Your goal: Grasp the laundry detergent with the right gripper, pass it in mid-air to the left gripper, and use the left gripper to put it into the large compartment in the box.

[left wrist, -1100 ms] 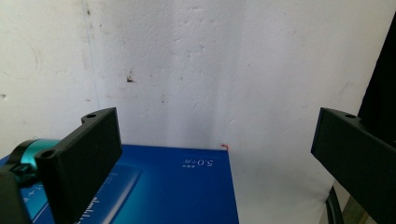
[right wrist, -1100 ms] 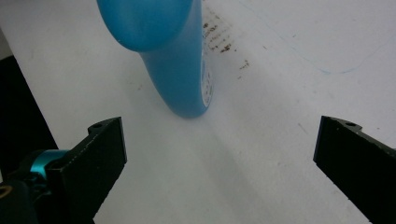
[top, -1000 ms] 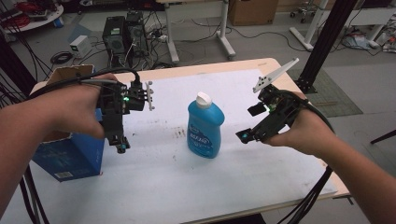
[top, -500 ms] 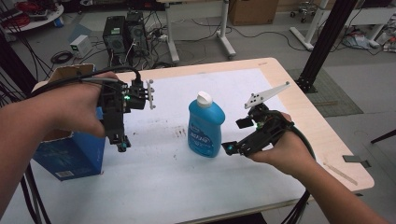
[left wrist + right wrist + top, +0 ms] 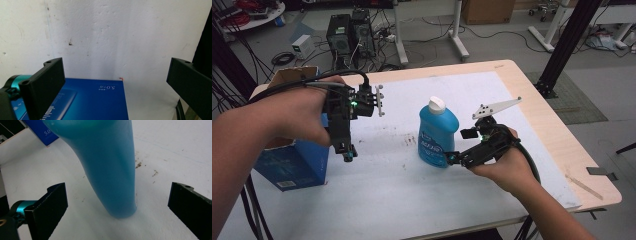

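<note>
The blue bottle point(image 5: 438, 134) is standing upright near the middle of the desk point(image 5: 532, 100), on the white sheet, with its white cap point(image 5: 436, 103) closed on top. In the right gripper view the bottle body point(image 5: 107, 170) is filling the space ahead of the jaws, its base resting on the sheet between them.

The right gripper point(image 5: 458, 157) is closing in on the bottle: over the last second it has been travelling from well out to the right down and inward, and it is now sitting low beside the bottle's lower right side. Its jaws are spread wide, one on each side of the bottle and apart from it. Judged from this, the approach is nearly finished and the grasp itself is not yet made; the next move is calling for a short advance, then closing on the lower body.

The left gripper point(image 5: 346, 150) is holding its place over the blue box point(image 5: 297, 165) at the desk's left edge, unchanged across the second. Its jaws are also spread, pointing down, with nothing between them; the box top point(image 5: 95, 100) is lying below them.
</note>
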A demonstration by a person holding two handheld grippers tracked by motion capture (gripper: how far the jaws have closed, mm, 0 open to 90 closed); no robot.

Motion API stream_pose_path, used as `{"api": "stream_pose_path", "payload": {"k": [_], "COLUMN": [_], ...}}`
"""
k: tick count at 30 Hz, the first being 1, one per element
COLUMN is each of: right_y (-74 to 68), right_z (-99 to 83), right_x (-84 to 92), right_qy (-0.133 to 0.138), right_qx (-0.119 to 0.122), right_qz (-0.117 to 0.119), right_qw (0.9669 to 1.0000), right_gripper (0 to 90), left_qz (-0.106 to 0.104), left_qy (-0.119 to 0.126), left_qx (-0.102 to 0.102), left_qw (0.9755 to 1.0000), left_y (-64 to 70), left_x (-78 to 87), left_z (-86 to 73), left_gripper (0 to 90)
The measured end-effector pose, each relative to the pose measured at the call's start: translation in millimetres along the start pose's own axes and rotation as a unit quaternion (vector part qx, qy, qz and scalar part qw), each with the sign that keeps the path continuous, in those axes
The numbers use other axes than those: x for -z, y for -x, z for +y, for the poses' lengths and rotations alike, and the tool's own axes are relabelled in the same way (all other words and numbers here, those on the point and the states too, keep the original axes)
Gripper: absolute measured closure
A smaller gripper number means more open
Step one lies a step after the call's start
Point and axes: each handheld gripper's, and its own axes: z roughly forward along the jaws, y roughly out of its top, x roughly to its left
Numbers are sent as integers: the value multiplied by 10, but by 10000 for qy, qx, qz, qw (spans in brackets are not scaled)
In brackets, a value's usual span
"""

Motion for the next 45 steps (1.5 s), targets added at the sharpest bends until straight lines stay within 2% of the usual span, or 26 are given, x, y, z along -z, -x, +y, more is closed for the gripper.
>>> {"api": "stream_pose_path", "payload": {"k": [10, 18, 27, 33, 38, 42, 45], "right_y": [-8, -31, -47, -54, -59, -60, -61], "right_z": [43, 117, 135, 129, 109, 105, 106], "right_x": [-152, -256, -330, -354, -387, -386, -393], "right_qy": [100, 182, 312, 479, 527, 621, 679], "right_qx": [55, 202, 293, 262, 286, 294, 326], "right_qz": [24, 20, -3, -49, -90, -117, -106], "right_qw": [9999, 9996, 9991, 9985, 9982, 9976, 9971], "right_gripper": [15, 15, 23, 37, 55, 122, 124], "left_qz": [2, -1, -9, -6, -7, 2, -4], "left_qy": [-7, -7, -7, -14, -8, -3, -2], "left_qx": [28, 51, 67, 57, 62, 85, 85], "left_qw": [10000, 10000, 10000, 10000, 10000, 10000, 10000], "left_y": [-11, -12, -21, -23, -21, -22, -24], "left_x": [0, -9, -13, -18, -11, -14, -16], "left_z": [-43, -59, -65, -61, -69, -82, -86], "left_gripper": [17, 17, 17, 17, 17, 17, 17]}}
